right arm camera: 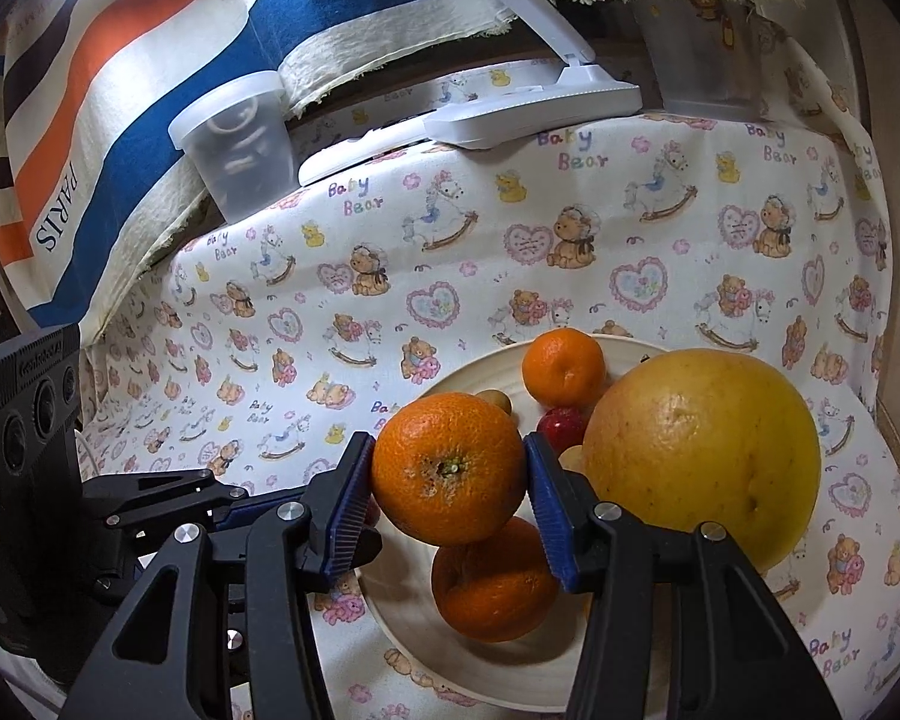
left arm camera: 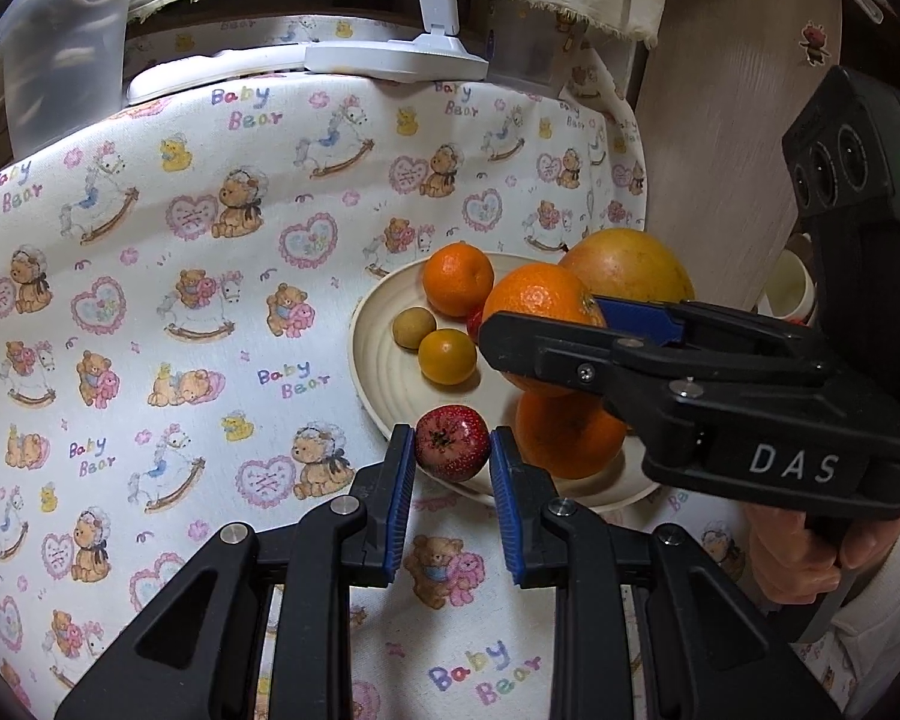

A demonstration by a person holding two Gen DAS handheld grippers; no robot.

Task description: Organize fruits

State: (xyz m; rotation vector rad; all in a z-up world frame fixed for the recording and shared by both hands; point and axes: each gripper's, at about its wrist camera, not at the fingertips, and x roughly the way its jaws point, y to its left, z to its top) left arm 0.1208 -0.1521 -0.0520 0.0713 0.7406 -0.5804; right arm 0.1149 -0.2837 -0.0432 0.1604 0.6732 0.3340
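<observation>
Fruit fills a round cream ribbed plate (left arm camera: 384,384) set on a white tablecloth printed with teddy bears and rocking horses (left arm camera: 150,276). The left gripper (left arm camera: 452,450) has its blue-padded jaws pinching a small dark red speckled fruit (left arm camera: 452,443) at the near rim of the plate. The right gripper (right arm camera: 448,471) has its jaws clamped on a large orange (right arm camera: 448,468), lifted above the plate. Directly beneath it, a second orange (right arm camera: 495,582) rests on the plate. A big yellow grapefruit (right arm camera: 702,450) sits on the plate's right side. At the plate's far edge lies a small tangerine (right arm camera: 563,367), and near the middle are a tiny yellow-orange citrus (left arm camera: 447,356) and a small tan round fruit (left arm camera: 414,327), just beside each other. Beyond the plate, at the table's back edge, stand a clear plastic lidded tub (right arm camera: 234,144) and a white folding lamp base (right arm camera: 534,111).
</observation>
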